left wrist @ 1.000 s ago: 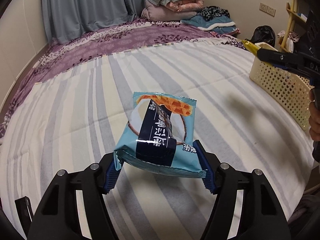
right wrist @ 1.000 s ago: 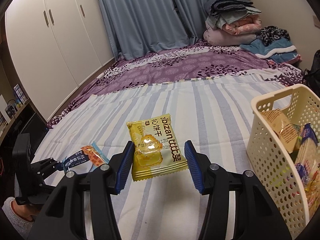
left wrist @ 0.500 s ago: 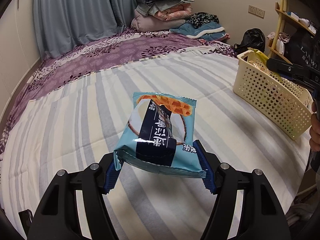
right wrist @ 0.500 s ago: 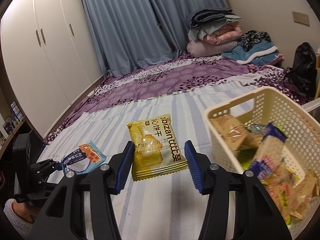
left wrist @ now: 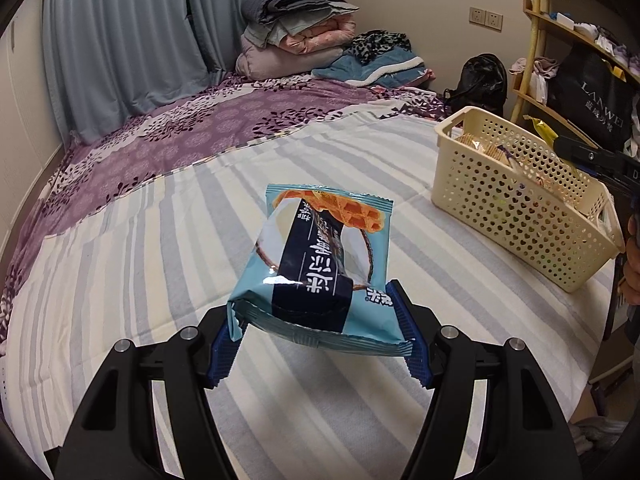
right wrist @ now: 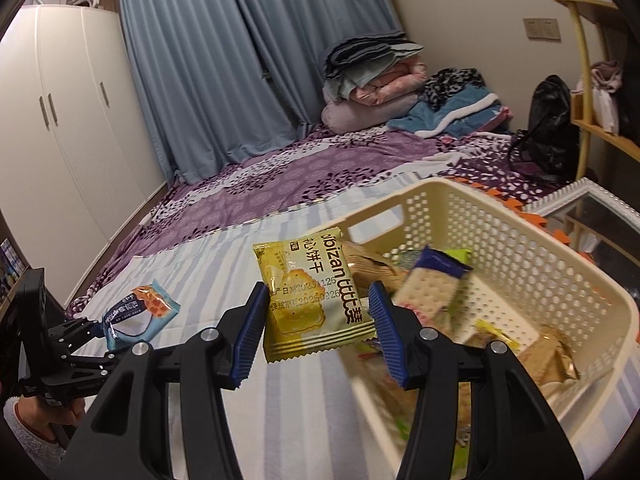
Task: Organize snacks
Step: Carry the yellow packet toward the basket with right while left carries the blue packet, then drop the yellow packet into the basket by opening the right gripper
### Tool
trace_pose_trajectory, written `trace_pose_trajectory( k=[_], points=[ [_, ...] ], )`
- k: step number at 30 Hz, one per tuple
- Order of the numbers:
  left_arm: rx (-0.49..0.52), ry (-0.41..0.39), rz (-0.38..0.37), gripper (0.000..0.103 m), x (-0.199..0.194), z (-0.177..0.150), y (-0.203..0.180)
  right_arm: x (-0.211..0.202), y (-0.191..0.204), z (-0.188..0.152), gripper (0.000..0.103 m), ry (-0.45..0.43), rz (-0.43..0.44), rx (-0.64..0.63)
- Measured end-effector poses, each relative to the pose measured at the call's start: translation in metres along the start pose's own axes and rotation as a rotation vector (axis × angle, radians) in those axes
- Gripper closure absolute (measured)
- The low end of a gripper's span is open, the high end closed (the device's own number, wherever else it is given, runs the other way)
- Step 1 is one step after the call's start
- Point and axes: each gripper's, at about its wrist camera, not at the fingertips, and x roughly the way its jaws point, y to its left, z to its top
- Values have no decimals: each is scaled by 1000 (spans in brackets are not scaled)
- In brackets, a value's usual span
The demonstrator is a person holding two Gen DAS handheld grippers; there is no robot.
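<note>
My left gripper (left wrist: 318, 344) is shut on a light blue waffle snack packet (left wrist: 320, 264) and holds it above the striped bed sheet (left wrist: 140, 280). My right gripper (right wrist: 318, 332) is shut on a yellow biscuit packet (right wrist: 310, 296) and holds it over the near left rim of the cream perforated basket (right wrist: 532, 256), which holds several snack packets. The basket (left wrist: 516, 196) stands to the right in the left wrist view, with the right gripper (left wrist: 592, 156) above its far side. The left gripper (right wrist: 80, 340) with the blue packet (right wrist: 138, 312) shows at lower left in the right wrist view.
A purple floral blanket (left wrist: 200, 128) covers the far half of the bed, with folded bedding (left wrist: 296, 40) stacked at the curtains. A wooden shelf (left wrist: 576, 40) and a black bag (left wrist: 480, 80) stand at the right. White wardrobes (right wrist: 60, 140) line the left wall.
My right gripper has carried the yellow packet rightward, from over the sheet to over the basket's rim. My left gripper has moved with the blue packet toward the basket, which now shows fuller.
</note>
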Motion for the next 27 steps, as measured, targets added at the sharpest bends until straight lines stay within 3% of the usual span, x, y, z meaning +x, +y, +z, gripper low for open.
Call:
trace_pose_trajectory(
  k=[27],
  points=[
    [125,-37,-54,34,4,40,-63,-22,-69,-15,51,-19,-147,83]
  ],
)
